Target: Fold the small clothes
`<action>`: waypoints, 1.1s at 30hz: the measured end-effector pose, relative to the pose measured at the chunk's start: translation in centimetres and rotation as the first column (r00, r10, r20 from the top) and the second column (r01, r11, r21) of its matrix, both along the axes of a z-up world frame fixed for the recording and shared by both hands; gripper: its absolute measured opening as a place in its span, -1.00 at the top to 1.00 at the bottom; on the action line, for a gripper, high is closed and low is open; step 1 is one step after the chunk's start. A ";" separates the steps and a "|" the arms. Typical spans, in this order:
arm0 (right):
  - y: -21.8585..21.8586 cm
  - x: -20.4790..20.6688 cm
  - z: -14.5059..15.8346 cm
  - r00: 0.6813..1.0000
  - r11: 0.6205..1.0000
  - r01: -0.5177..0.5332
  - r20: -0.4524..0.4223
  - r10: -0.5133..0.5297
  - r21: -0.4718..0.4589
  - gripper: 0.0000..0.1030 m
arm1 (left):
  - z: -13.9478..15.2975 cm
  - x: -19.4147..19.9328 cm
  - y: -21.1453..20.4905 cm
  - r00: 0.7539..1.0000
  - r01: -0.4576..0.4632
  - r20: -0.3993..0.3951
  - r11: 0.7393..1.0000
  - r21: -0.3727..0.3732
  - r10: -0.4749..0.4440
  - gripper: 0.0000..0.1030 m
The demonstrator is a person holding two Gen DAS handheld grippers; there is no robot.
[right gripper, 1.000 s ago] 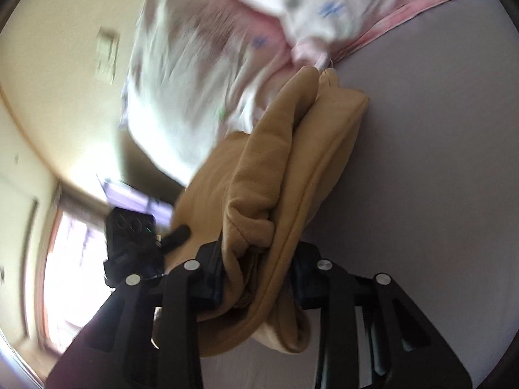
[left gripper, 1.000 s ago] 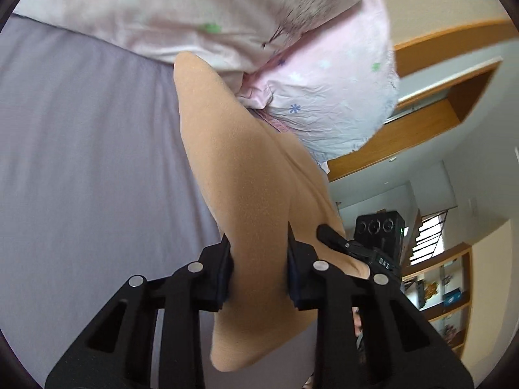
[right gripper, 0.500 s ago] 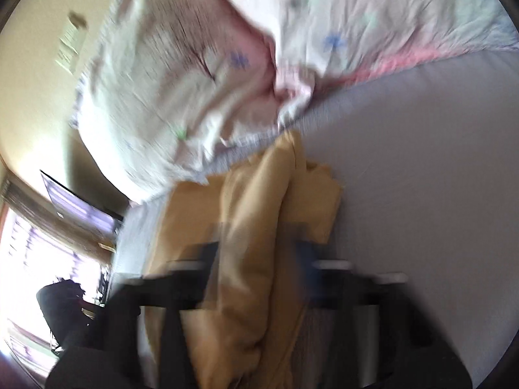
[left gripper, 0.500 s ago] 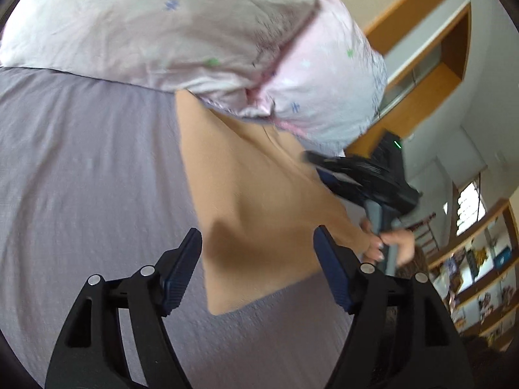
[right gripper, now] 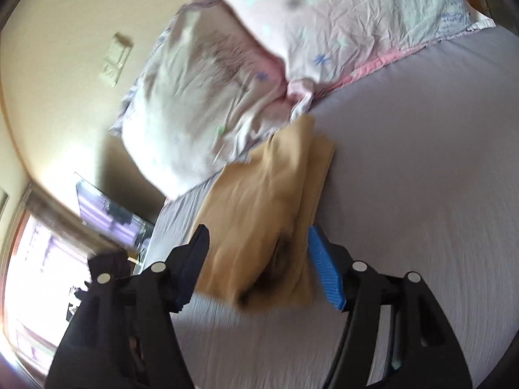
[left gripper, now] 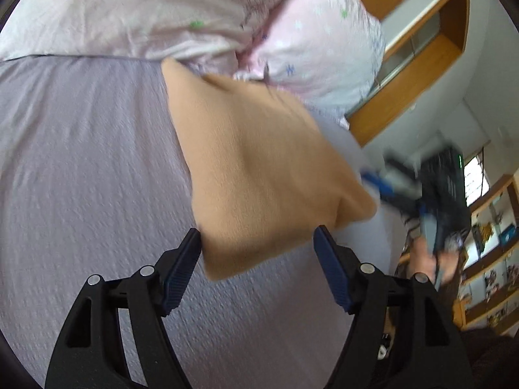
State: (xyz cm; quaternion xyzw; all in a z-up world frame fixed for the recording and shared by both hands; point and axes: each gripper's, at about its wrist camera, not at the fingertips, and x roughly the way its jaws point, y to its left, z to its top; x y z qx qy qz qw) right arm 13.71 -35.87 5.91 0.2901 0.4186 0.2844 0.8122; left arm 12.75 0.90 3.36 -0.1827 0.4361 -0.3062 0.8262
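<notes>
A folded tan garment (left gripper: pixel 259 168) lies flat on the grey-lilac bed sheet (left gripper: pixel 81 178), its far end against the pillows. It also shows in the right wrist view (right gripper: pixel 266 214), folded in layers. My left gripper (left gripper: pixel 258 259) is open and empty, its jaws just short of the garment's near edge. My right gripper (right gripper: pixel 259 259) is open and empty, its jaws either side of the garment's near corner. The right gripper also shows blurred in the left wrist view (left gripper: pixel 431 194), off the garment's right edge.
Two pale pink floral pillows (left gripper: pixel 201 13) lie at the head of the bed, also in the right wrist view (right gripper: pixel 246 74). A wooden door frame (left gripper: pixel 408 74) and shelves (left gripper: pixel 493 249) stand to the right. A window (right gripper: pixel 35 285) is at the left.
Both grippers have let go of the tan garment and opened. It now lies flat on the sheet, and both grippers have drawn back from it.
</notes>
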 end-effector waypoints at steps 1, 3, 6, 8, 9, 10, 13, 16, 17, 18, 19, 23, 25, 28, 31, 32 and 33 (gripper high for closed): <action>0.5 -0.8 -0.2 1.000 1.000 -0.017 0.000 0.017 -0.014 -0.22 | 0.3 0.1 0.3 1.000 -0.019 0.015 1.000 -0.015 0.019 -0.41; 1.6 -1.6 -0.5 0.999 0.997 -0.033 0.012 0.034 -0.073 -0.21 | 0.5 0.4 0.2 0.999 -0.038 0.018 0.999 -0.014 0.039 -0.44; 2.9 -1.9 -1.6 0.998 0.991 -0.058 0.012 0.060 -0.123 0.68 | -0.2 0.8 -1.1 1.000 -0.030 -0.005 0.999 0.035 0.030 -0.44; 3.4 -1.9 -3.0 0.998 0.989 -0.060 -0.018 0.058 -0.134 0.90 | -0.9 0.6 -1.5 0.999 -0.026 -0.031 0.997 0.068 0.028 -0.44; 3.2 -2.2 -3.5 0.999 0.983 -0.035 -0.024 0.031 -0.180 0.91 | -1.4 0.7 -1.7 0.998 -0.014 -0.054 0.998 0.068 0.017 -0.44; 2.9 -2.4 -3.9 0.999 0.982 -0.021 -0.035 0.015 -0.187 0.91 | -1.6 0.5 -1.6 0.999 -0.015 -0.051 0.998 0.063 0.018 -0.44; 1.3 -3.5 -3.9 0.998 0.983 0.044 -0.034 -0.051 -0.177 0.89 | -1.2 -0.1 -0.8 0.999 -0.014 -0.049 0.998 0.062 0.017 -0.44; 0.4 -5.6 -2.3 0.991 0.959 0.131 0.045 -0.123 -0.253 0.40 | -0.2 -2.0 -0.3 1.000 0.013 0.009 0.997 0.082 -0.014 -0.44; 0.1 -6.1 -2.1 0.992 0.967 0.123 0.058 -0.112 -0.224 -0.07 | 0.1 -2.6 -0.4 0.999 0.016 0.030 0.994 0.108 -0.019 -0.48; 0.1 -6.5 -1.9 0.993 0.974 0.105 0.068 -0.093 -0.199 -0.26 | 0.2 -3.0 -0.6 0.999 0.016 0.045 0.991 0.132 -0.022 -0.53; 0.4 -7.1 -1.7 0.995 0.976 0.083 0.076 -0.069 -0.200 -0.36 | 0.4 -3.8 -0.9 0.998 0.012 0.062 0.985 0.173 -0.023 -0.66; 2.5 -8.1 -2.4 0.999 0.956 0.021 0.042 -0.009 -0.294 -0.43 | 0.1 -5.3 -2.1 0.997 -0.013 0.075 0.964 0.265 -0.007 -0.77; 3.8 -8.6 -3.0 1.000 0.926 0.015 0.028 -0.004 -0.378 -0.50 | -0.4 -5.7 -2.6 0.997 -0.059 0.071 0.940 0.336 0.037 -0.86; 5.7 -9.3 -3.4 0.999 0.869 0.024 0.042 -0.004 -0.494 -0.72 | -1.0 -5.8 -3.6 0.991 -0.129 0.099 0.877 0.464 0.093 -0.88; 7.3 -10.0 -3.6 0.996 0.800 0.048 0.092 0.009 -0.598 -0.81 | -1.6 -5.4 -4.3 0.982 -0.188 0.122 0.805 0.563 0.144 -0.94; 7.7 -10.1 -3.7 0.995 0.787 0.051 0.099 0.013 -0.614 -0.82 | -1.8 -5.2 -4.3 0.981 -0.196 0.120 0.799 0.568 0.155 -0.94; 8.1 -10.2 -3.8 0.994 0.781 0.049 0.103 0.020 -0.623 -0.83 | -2.0 -4.9 -4.1 0.981 -0.194 0.108 0.805 0.560 0.161 -0.94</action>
